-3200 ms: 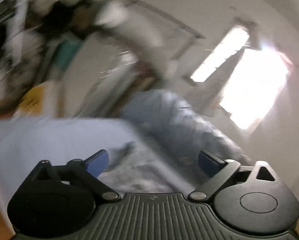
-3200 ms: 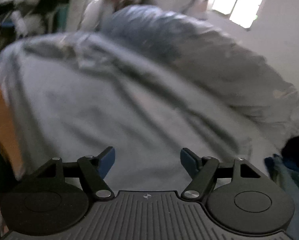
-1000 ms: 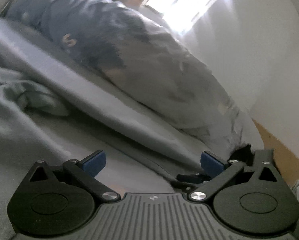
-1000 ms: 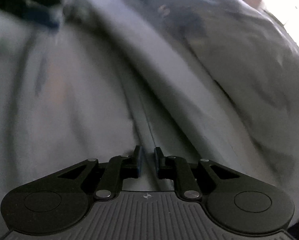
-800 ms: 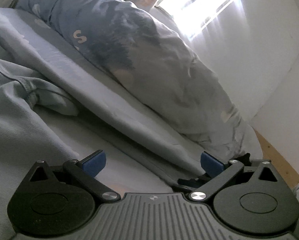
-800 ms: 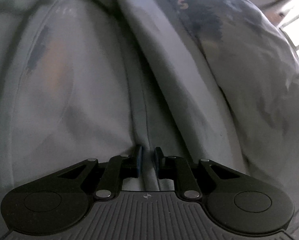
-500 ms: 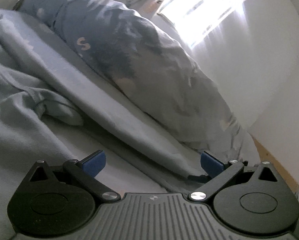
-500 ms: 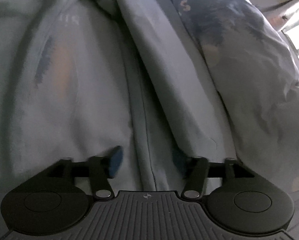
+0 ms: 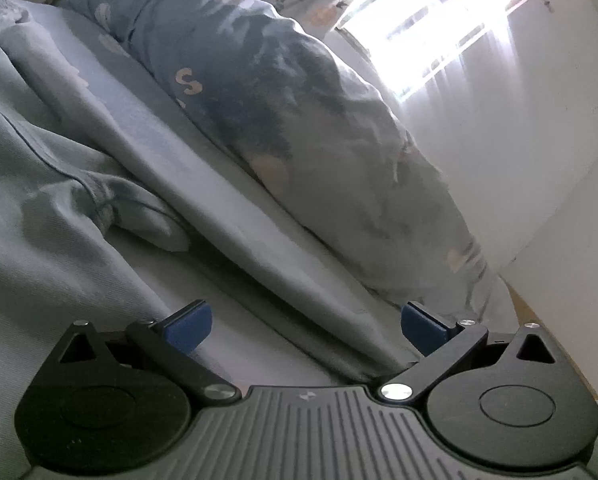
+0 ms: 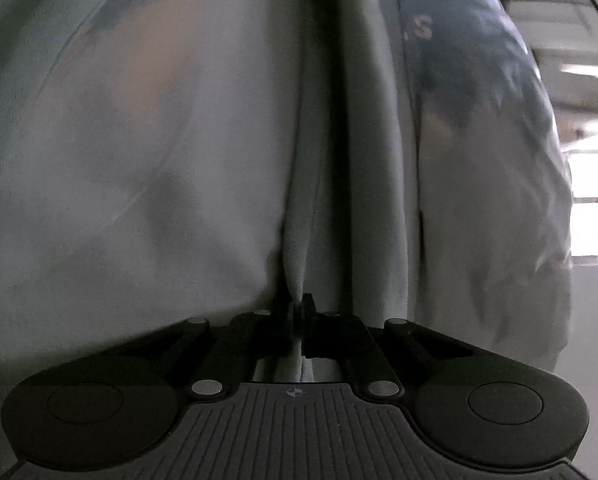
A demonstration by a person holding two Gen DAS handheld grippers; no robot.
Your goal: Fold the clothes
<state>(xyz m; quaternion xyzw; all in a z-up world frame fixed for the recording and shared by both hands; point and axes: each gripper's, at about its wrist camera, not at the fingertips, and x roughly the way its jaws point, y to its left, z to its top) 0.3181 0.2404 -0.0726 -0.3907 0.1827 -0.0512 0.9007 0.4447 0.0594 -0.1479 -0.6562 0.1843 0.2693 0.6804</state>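
A pale blue-grey garment [image 9: 59, 184] lies spread and creased on the bed. A long fold [image 9: 227, 216] of it runs diagonally toward the lower right. My left gripper [image 9: 305, 326] is open just above the cloth, with that fold passing between its blue pads and nothing held. In the right wrist view the same garment [image 10: 139, 160] fills the frame. My right gripper [image 10: 301, 312] is shut on a pinched ridge of the garment's cloth [image 10: 297, 256], which rises between the closed fingers.
A rolled, patterned blue and grey duvet [image 9: 299, 120] lies along the far side of the garment, also seen in the right wrist view [image 10: 479, 120]. A bright window [image 9: 439, 28] and a white wall [image 9: 559, 140] stand behind it. A wooden bed edge [image 9: 539, 316] shows at right.
My right gripper opened half a second ago and has now shut again on a ridge of the garment, closer to the cloth. My left gripper stayed open and shifted slightly.
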